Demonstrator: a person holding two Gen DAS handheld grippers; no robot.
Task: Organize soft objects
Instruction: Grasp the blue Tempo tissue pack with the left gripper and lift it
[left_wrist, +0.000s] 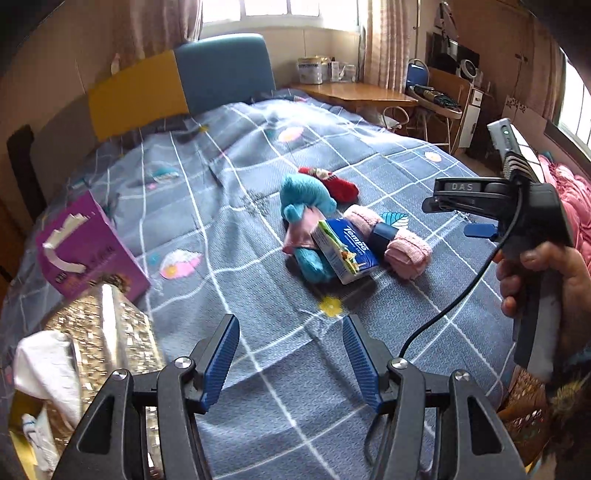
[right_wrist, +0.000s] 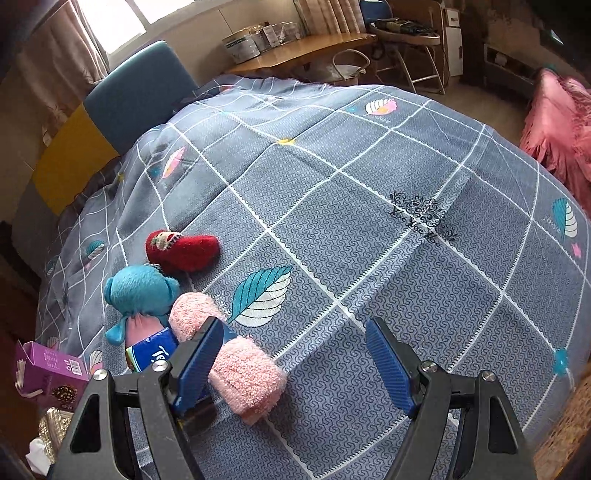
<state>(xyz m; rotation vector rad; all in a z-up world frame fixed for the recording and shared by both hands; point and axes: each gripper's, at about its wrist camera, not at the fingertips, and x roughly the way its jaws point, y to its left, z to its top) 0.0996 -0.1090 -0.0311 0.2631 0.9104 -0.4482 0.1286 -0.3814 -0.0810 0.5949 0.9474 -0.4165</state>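
On the grey checked bedspread (left_wrist: 258, 369) lies a small pile of things. It holds a teal plush toy (left_wrist: 306, 199), a red plush (left_wrist: 336, 182), a blue Tempo tissue pack (left_wrist: 347, 247) and a pink rolled towel (left_wrist: 402, 247) with a dark blue band. My left gripper (left_wrist: 290, 325) is open and empty, short of the pile. My right gripper (right_wrist: 295, 325) is open too, hanging over the pink towel (right_wrist: 243, 365). Its left finger covers the band, and its pads do not press on the towel. The teal plush (right_wrist: 140, 291) and red plush (right_wrist: 184, 251) lie just beyond.
A purple carton (left_wrist: 85, 243) and a gold glittery tissue box (left_wrist: 107, 332) sit at the bed's left edge. At the head stands a blue and yellow headboard (left_wrist: 184, 81). A wooden desk (left_wrist: 354, 92) and a pink fabric heap (right_wrist: 561, 125) are off the bed.
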